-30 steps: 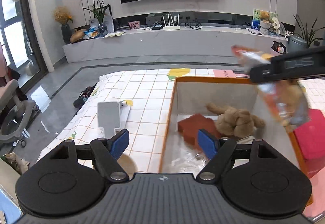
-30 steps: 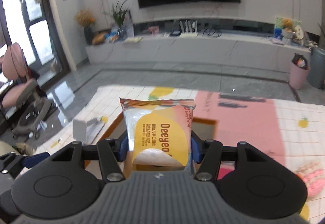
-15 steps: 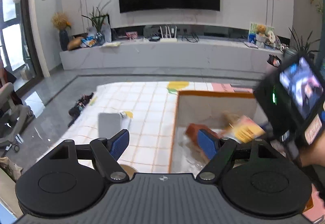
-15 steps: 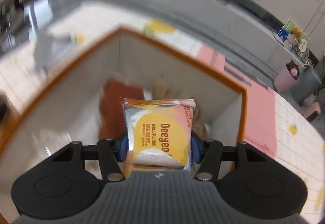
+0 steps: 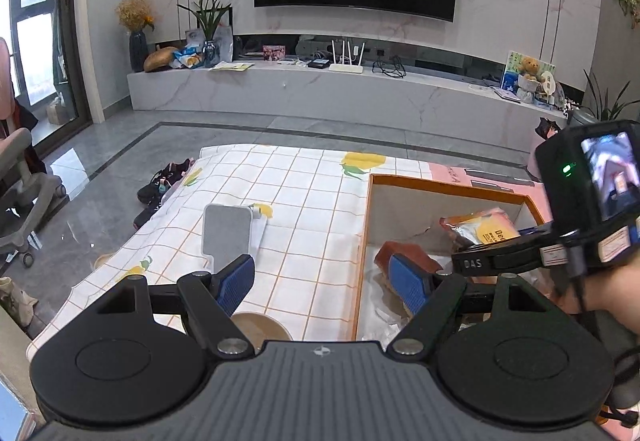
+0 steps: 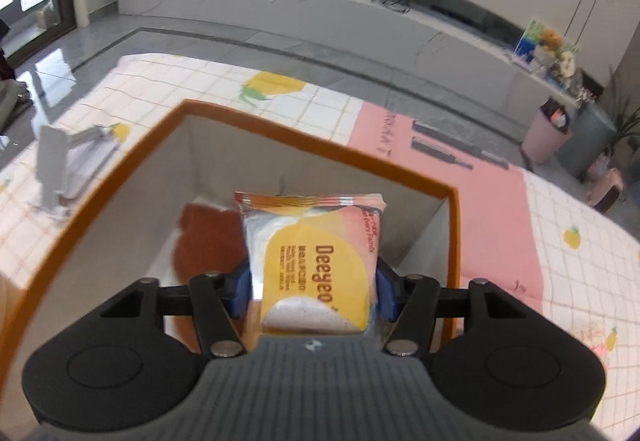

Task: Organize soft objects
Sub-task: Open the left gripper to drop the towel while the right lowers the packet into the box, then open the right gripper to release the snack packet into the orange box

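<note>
Marble-walled living room with a dark wall television; in front, a counter (image 5: 304, 201) under a checked, lemon-printed cloth carries an orange-rimmed, white-walled open box (image 6: 120, 177). Right gripper (image 6: 312, 291) hangs over the box interior, and its jaws have just been opening: the glossy, pillow-shaped orange-and-yellow snack packet (image 6: 316, 261) sits between the blue ribbed pads, apparently loosened, so release seems under way. On the box floor, at ten o'clock of the packet, lies a matt rust-red block (image 6: 204, 237) on crinkled clear film. Left gripper (image 5: 324, 287) waits at the box's near left wall, jaws spread and empty. A flat grey paddle-shaped item (image 5: 226, 231) lies at ten o'clock on the cloth. Judged progress: some items boxed, this packet nearly deposited.
</note>
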Tool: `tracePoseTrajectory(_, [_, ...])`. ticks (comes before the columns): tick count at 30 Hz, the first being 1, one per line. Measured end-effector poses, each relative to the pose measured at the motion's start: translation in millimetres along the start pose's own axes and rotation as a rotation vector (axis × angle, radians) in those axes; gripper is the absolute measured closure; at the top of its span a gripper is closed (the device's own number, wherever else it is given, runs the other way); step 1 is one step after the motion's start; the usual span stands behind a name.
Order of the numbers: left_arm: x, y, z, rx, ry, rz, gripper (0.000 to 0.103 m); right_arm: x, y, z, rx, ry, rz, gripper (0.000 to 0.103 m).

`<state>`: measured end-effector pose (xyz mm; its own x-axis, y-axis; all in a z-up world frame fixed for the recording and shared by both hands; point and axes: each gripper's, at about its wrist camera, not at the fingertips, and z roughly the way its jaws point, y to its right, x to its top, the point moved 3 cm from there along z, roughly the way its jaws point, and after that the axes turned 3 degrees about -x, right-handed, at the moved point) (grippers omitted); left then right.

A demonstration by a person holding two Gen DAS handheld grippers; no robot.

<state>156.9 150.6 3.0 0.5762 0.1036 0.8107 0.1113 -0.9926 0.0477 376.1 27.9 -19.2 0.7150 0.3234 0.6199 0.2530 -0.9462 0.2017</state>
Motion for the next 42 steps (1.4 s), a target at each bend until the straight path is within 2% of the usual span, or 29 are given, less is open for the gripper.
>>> tracePoseTrajectory(1, [0.3, -0.5, 0.6, -0.001, -0.002, 0.0, 0.013, -0.5, -2.9, 3.1, -0.019, 0.004, -0.003, 0.027])
tracePoseTrajectory(2, [0.5, -1.1, 1.1, -0.001, -0.003, -0.003, 0.013, -0.3, -2.5, 4.9, -0.043, 0.011, -0.004, 0.014])
tracePoseTrajectory(3, [0.5, -2.0, 1.1, -0.001, -0.004, -0.006, 0.013, 1.0, -2.2, 6.4, -0.061, 0.022, -0.006, 0.013])
tracePoseTrajectory(8, [2.4, -5.2, 0.6, 0.002, -0.013, -0.027, 0.013, 7.0, 11.0, -9.3, -0.003, 0.098, 0.048, 0.013])
tracePoseTrajectory(10, [2.2, -6.3, 0.6, 0.003, -0.018, -0.036, 0.013, 7.7, 13.8, -23.6, 0.065, 0.153, 0.098, 0.015])
tracePoseTrajectory(11, [2.0, -7.0, 0.8, 0.003, -0.021, -0.038, 0.013, 7.5, 12.6, -29.3, 0.121, 0.166, 0.104, 0.026])
tracePoseTrajectory(12, [1.9, -7.3, 0.7, 0.003, -0.024, -0.04, 0.013, 7.0, 9.3, -33.0, 0.165, 0.158, 0.079, 0.044])
tracePoseTrajectory(13, [1.8, -8.1, 0.7, 0.004, -0.026, -0.041, 0.013, 6.4, 5.4, -34.5, 0.169, 0.139, 0.035, 0.055])
tracePoseTrajectory(15, [1.2, -8.5, 0.5, 0.008, -0.03, -0.043, 0.013, 3.0, -0.3, -33.1, 0.115, 0.111, -0.041, 0.097])
tracePoseTrajectory(16, [1.1, -8.5, 0.7, 0.009, -0.032, -0.044, 0.013, 0.7, 0.3, -32.0, 0.099, 0.107, -0.047, 0.103])
tracePoseTrajectory(19, [0.6, -7.7, 1.5, 0.006, -0.044, -0.046, 0.013, -3.8, 3.5, -21.9, 0.134, 0.073, -0.033, 0.103])
tracePoseTrajectory(23, [-1.5, -7.4, 4.3, 0.008, -0.059, -0.04, 0.013, -15.6, -3.8, -0.7, 0.085, 0.006, -0.068, 0.103])
tracePoseTrajectory(27, [-4.1, -6.7, 7.6, 0.008, -0.077, -0.037, 0.013, -23.3, -5.3, 10.2, 0.077, -0.002, -0.057, 0.103])
tracePoseTrajectory(31, [-4.3, -7.1, 9.3, 0.008, -0.082, -0.041, 0.013, -25.2, -10.9, 5.7, 0.066, 0.008, -0.131, 0.101])
tracePoseTrajectory(35, [-1.9, -10.3, 6.6, 0.0, -0.081, -0.054, 0.013, -27.3, -5.2, -6.1, 0.116, 0.069, -0.065, 0.089])
tracePoseTrajectory(38, [-0.2, -13.4, 4.9, 0.001, -0.078, -0.063, 0.013, -31.7, -9.5, -11.2, 0.174, 0.107, -0.074, 0.066])
tracePoseTrajectory(40, [1.4, -13.6, 4.8, 0.002, -0.078, -0.064, 0.013, -33.3, -19.4, -19.7, 0.189, 0.152, -0.138, 0.062])
tracePoseTrajectory(42, [1.5, -15.2, 5.3, 0.006, -0.081, -0.067, 0.013, -34.1, -27.6, -29.7, 0.22, 0.201, -0.195, 0.064])
